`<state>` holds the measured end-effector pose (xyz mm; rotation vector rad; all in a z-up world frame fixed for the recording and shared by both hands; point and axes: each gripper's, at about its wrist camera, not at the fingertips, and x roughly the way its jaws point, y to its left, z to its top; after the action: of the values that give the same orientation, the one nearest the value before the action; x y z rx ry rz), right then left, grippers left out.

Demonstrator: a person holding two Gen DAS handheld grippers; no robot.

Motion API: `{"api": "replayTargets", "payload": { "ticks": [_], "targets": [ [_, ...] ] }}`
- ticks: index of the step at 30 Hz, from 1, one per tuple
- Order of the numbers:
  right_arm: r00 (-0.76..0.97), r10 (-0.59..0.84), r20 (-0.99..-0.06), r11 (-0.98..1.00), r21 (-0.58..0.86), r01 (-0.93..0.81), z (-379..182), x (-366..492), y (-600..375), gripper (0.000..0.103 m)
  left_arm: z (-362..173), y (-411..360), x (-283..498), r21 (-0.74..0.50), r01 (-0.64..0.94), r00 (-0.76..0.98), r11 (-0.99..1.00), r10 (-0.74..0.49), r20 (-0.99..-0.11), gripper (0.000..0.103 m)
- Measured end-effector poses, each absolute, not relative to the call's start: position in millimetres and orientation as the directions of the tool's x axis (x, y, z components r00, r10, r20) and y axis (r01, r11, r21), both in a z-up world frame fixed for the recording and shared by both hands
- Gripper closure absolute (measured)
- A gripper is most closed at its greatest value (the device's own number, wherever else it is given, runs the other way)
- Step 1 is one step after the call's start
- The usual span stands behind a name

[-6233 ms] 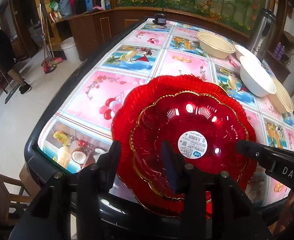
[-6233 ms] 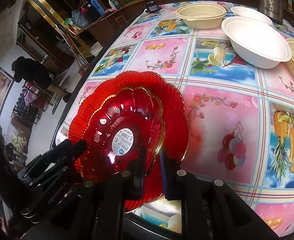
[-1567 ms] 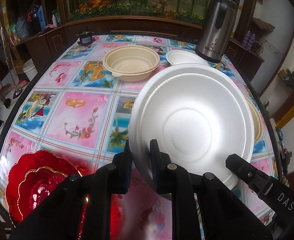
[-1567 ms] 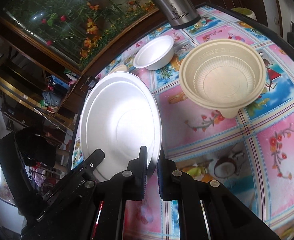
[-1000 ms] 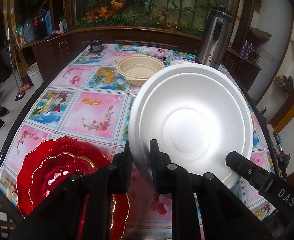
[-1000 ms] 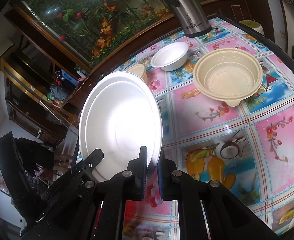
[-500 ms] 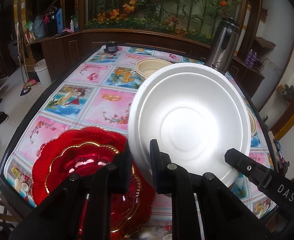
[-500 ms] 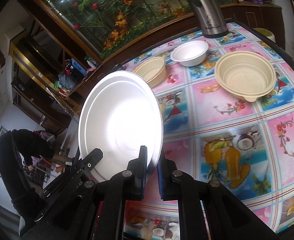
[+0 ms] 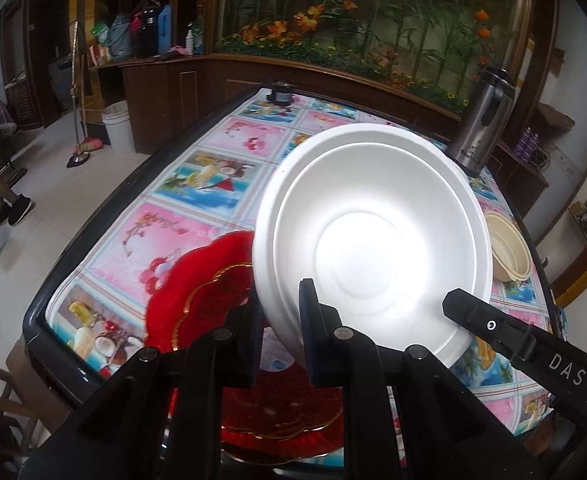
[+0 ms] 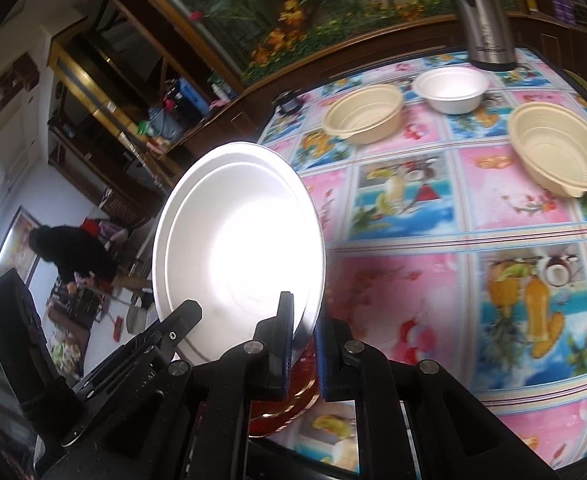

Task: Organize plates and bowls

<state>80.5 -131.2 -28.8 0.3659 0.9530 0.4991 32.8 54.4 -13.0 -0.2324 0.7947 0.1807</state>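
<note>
Both grippers hold one large white foam bowl (image 9: 373,236) in the air by opposite edges of its rim. My left gripper (image 9: 279,320) is shut on its near left rim. My right gripper (image 10: 303,344) is shut on its near right rim; the bowl also shows in the right wrist view (image 10: 237,244). The bowl is tilted with its inside facing the cameras. It hangs above two stacked red scalloped plates (image 9: 201,280) at the table's near left corner, which it partly hides.
On the fruit-print tablecloth (image 10: 453,264) stand two beige plastic bowls (image 10: 363,112) (image 10: 557,148), a small white bowl (image 10: 449,84) and a steel kettle (image 10: 485,20) at the far end. A dark table edge (image 9: 93,216) runs along the left. A person stands on the floor beyond.
Both grippers have carried the white bowl from the right side of the table leftward to over the red plates. The grips have not changed.
</note>
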Motion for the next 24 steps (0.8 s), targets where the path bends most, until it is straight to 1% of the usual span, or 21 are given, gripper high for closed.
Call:
{"api": "replayTargets", "payload": {
  "ticks": [7, 24],
  "targets": [
    [0.423, 0.575, -0.7, 0.818, 0.5, -0.284, -41, 76, -104, 0.094, -28, 71, 25, -0.124, -0.286, 0.659, 0.95, 0.102, -0.745, 0.088],
    [0.366, 0.58, -0.727, 0.814, 0.504, -0.288, -56, 70, -93, 0.094, -38, 76, 14, -0.099, -0.309, 0.635, 0.946, 0.128, -0.762, 0.088]
  ]
}}
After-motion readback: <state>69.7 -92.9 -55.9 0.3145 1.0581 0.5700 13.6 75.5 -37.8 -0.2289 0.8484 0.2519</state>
